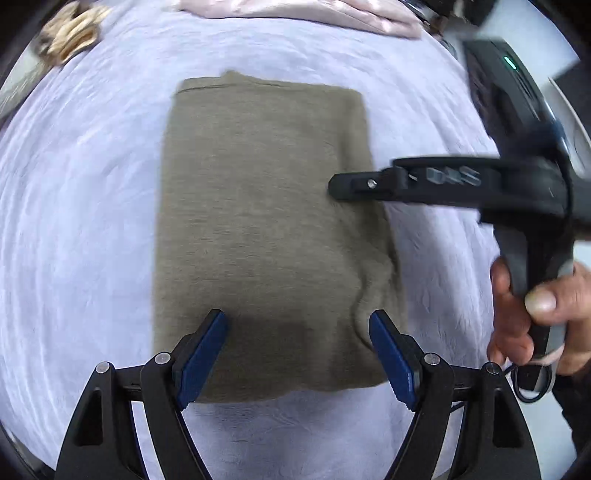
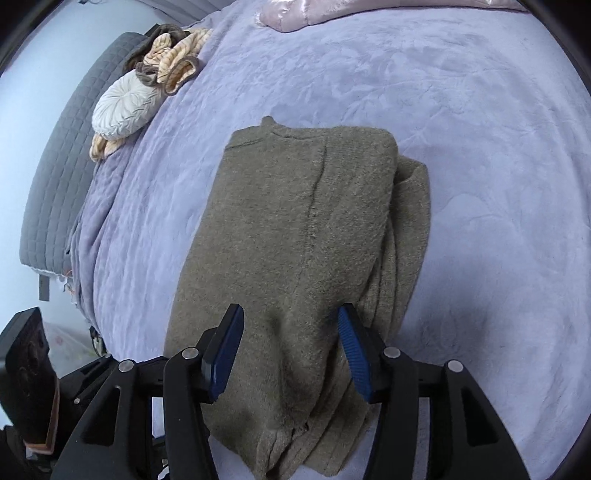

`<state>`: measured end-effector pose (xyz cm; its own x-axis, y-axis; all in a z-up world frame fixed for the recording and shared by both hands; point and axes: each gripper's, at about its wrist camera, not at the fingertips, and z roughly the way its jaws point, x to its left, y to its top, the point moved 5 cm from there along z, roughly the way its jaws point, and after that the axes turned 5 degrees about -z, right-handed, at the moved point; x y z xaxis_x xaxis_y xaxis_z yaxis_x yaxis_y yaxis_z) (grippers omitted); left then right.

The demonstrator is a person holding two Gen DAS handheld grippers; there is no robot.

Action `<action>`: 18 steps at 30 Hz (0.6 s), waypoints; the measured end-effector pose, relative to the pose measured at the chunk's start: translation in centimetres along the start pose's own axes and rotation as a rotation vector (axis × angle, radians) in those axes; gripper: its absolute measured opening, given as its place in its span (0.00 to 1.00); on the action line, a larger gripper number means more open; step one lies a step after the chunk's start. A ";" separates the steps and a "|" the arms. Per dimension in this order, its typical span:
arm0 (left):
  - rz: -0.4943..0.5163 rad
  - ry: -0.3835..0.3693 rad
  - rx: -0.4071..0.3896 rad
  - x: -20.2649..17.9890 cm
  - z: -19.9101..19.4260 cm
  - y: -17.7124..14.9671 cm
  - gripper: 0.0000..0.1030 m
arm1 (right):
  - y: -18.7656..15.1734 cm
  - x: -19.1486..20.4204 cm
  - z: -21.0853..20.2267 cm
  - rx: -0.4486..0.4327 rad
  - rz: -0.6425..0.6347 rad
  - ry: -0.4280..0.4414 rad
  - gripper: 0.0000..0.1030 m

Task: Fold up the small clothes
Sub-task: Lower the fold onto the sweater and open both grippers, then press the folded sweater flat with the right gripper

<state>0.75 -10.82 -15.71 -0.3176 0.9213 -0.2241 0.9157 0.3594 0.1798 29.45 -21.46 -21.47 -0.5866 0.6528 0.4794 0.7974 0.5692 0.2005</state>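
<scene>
Mostly bed point(image 2: 480, 147) in view: lilac cover, w/ wide bare room right of the work and toward the far edge. Olive sweater point(image 2: 295, 229) lies mid-bed as a long folded rectangle, collar end away, near hem by both grippers; extra layers stick out along its right side. Far-left corner holds a round cushion point(image 2: 122, 105) & a striped garment point(image 2: 177, 55), well apart; pink cloth point(image 2: 314, 14) along the far edge.

Step, I'd judge: side folds done, both ends just let go. Next prob. grab the near hem at both corners & bring it up to the collar.

Left gripper point(image 1: 297, 354): fingers wide apart over the hem, nothing between. Right gripper point(image 2: 291, 350): fingers apart, straddling a cloth ridge, pads not pressing.
</scene>
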 end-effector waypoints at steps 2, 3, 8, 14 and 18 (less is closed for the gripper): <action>0.061 -0.006 0.023 -2.0 0.8 -0.7 0.78 | -0.2 -0.8 0.4 0.004 0.023 -0.007 0.08; 0.085 -0.008 0.039 -3.2 1.3 -1.4 0.78 | -0.3 -1.1 0.2 -0.002 0.035 0.000 0.08; 0.168 0.036 0.088 -6.4 4.1 -3.3 0.78 | -0.7 -3.1 -1.5 -0.053 0.099 0.006 0.08; 0.168 -0.075 0.047 -6.5 0.5 -2.9 0.78 | -1.5 -5.3 -0.9 -0.036 0.224 0.067 0.14; 0.172 -0.088 -0.003 -6.3 -1.3 -2.2 0.78 | -0.4 -3.9 -4.7 -0.135 0.165 0.077 0.16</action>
<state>0.45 -17.22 -13.45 -0.1335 0.9527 -0.2730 0.9538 0.1982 0.2256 32.10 -26.57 -19.34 -0.4383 0.6881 0.5783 0.8963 0.3824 0.2244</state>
